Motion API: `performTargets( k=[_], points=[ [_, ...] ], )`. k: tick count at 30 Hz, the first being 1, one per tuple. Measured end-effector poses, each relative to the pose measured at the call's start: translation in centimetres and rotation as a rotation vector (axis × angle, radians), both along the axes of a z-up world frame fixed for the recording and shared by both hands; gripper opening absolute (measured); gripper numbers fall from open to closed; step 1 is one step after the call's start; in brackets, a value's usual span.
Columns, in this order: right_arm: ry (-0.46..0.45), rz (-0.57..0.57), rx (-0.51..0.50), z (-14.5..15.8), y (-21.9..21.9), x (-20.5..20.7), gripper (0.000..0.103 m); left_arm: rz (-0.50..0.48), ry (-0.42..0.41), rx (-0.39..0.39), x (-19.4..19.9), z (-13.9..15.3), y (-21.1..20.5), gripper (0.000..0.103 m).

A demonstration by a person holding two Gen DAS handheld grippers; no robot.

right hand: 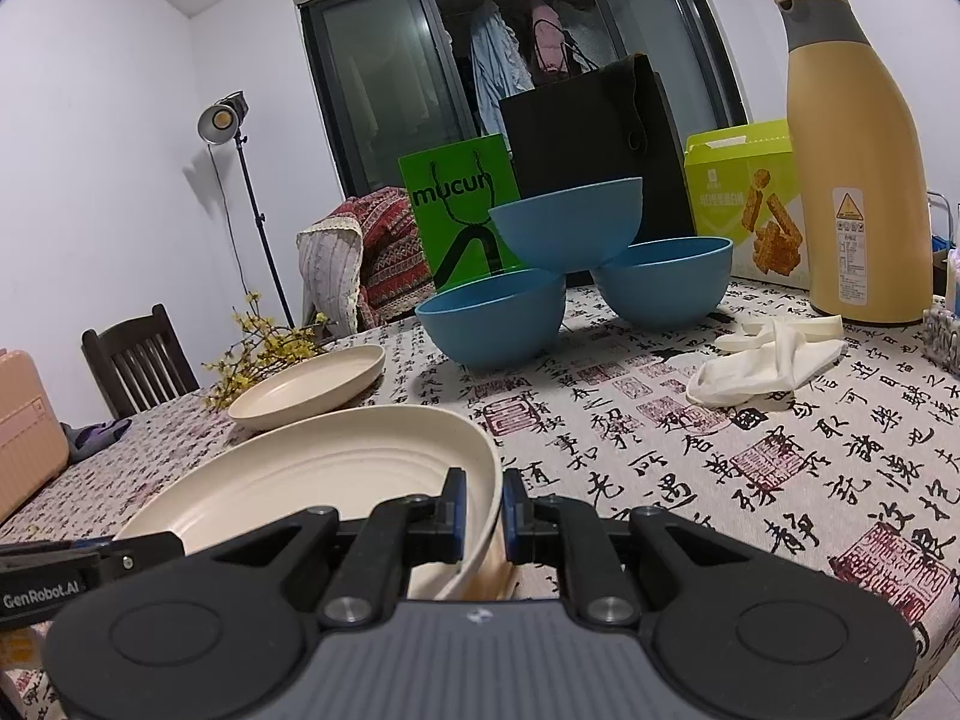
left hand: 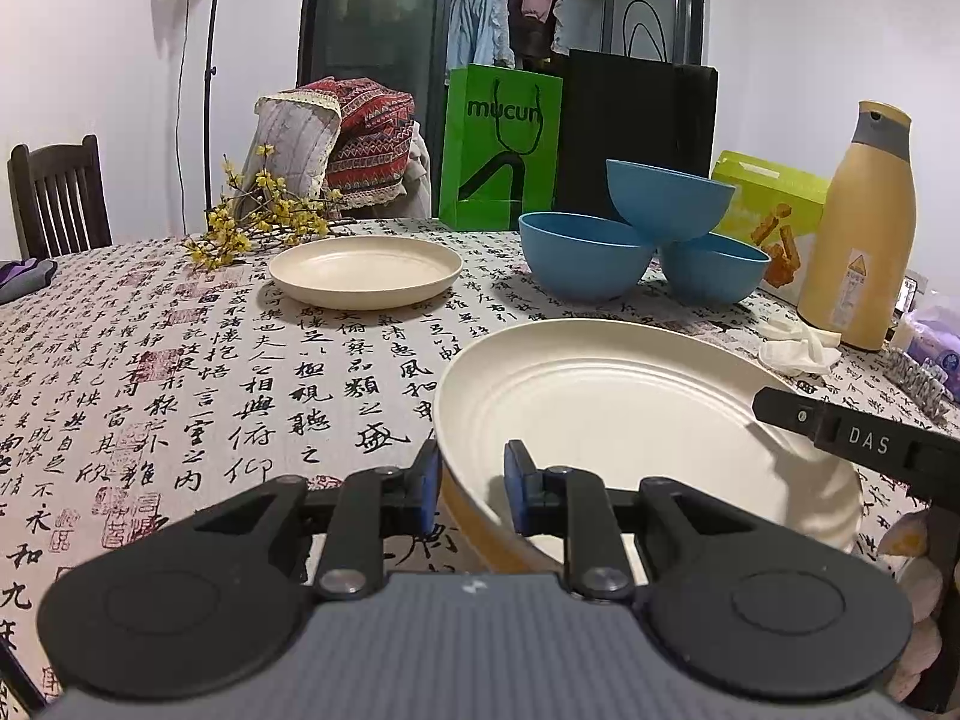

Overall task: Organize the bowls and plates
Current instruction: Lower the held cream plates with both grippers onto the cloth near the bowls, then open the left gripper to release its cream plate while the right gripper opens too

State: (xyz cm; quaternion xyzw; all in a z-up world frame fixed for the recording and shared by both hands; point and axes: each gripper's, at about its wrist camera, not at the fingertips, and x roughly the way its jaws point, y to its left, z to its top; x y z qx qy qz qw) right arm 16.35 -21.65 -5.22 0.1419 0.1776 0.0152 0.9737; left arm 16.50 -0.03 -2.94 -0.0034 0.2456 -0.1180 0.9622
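I'm pinching cream plate (left hand: 600, 414) rim with left gripper (left hand: 474, 480), right gripper (right hand: 483, 510) clamping opposite rim; feeling light, stiff, slick; gripping edges only.

Two low wrist views, close, facing across table (left hand: 150, 312), sharing bowls (left hand: 585, 255)
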Motion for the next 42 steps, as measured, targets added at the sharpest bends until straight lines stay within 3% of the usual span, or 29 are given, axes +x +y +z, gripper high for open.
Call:
performTargets(
  k=[21,42],
  points=[
    [-0.005,0.008,-0.03,-0.6,0.3,0.3,0.013,0.004,0.002,0.019,0.5,-0.8,-0.1,0.026],
    [-0.024,0.007,-0.128,-0.9,1.2,0.3,0.013,0.0,-0.005,0.072,0.7,-1.3,-0.7,0.028]
  ],
)
